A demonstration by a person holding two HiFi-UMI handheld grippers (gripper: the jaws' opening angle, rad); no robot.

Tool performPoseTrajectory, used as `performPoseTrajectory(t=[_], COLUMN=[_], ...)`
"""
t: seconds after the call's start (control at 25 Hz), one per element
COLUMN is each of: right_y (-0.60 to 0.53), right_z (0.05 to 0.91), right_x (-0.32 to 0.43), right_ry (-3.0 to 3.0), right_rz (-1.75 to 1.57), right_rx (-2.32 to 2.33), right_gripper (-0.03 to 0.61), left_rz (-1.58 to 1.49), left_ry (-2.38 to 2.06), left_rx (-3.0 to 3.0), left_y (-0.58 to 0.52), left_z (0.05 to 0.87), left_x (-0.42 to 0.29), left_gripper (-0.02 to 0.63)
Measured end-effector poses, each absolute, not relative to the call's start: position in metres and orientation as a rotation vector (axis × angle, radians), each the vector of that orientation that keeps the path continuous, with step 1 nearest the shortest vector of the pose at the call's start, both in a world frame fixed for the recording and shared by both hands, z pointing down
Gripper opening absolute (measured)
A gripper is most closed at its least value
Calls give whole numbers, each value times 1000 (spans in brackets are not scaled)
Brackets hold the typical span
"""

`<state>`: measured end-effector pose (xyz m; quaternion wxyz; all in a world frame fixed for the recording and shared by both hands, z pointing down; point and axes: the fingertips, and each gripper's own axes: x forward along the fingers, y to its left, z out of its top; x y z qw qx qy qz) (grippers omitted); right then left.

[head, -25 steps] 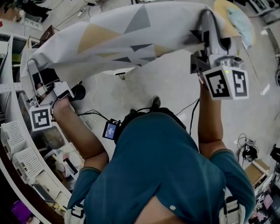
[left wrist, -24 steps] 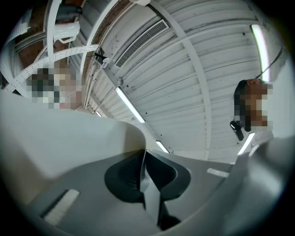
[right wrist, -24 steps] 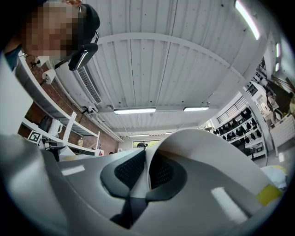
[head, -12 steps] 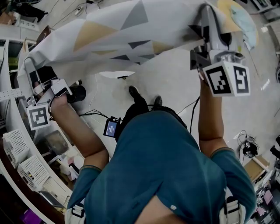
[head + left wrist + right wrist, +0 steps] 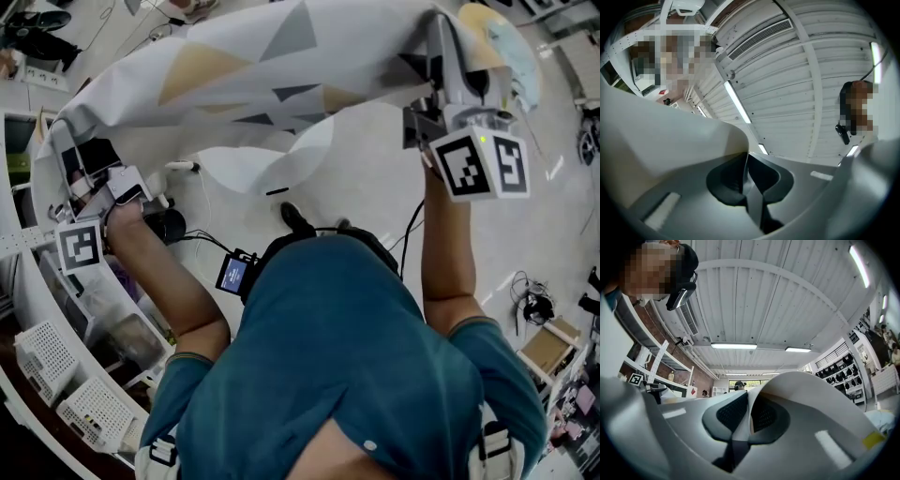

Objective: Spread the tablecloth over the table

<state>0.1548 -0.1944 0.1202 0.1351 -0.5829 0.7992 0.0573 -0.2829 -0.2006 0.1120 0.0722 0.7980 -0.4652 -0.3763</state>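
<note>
1. Pale workshop floor (image 5: 375, 178) below; white baskets (image 5: 56, 375) at left.
2. Holds patterned tablecloth (image 5: 244, 75) aloft, sagging mid-span.
3. Pinches one cloth edge in left gripper (image 5: 748, 176), jaws nearly together.
4. Clamps the other end likewise in right gripper (image 5: 749, 416).
5. Beyond: tan round surface (image 5: 483, 19), perhaps a tabletop, mostly hidden.

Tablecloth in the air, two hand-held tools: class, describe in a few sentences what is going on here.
A person stands holding a tool in each hand. The left tool and the right tool are each shut on an edge of the patterned tablecloth. The cloth is held up and stretched between them in front of the person, with a fold hanging down in the middle above the floor. It lies on no table yet, so the spreading is not done.
</note>
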Motion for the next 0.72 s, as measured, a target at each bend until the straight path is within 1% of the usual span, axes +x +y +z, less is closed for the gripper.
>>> performPoseTrajectory(t=[0.32, 0.72], right_y=[-226, -273], right_z=[121, 117], right_x=[128, 117], right_ry=[2299, 2323], right_rz=[180, 190], right_rx=[-1727, -1707], right_gripper=[21, 21], left_rz=[-1146, -1143], left_ry=[-1342, -1367], left_rx=[2386, 2376], left_y=[-245, -281], left_z=[118, 120], left_x=[-310, -318], left_gripper=[6, 6])
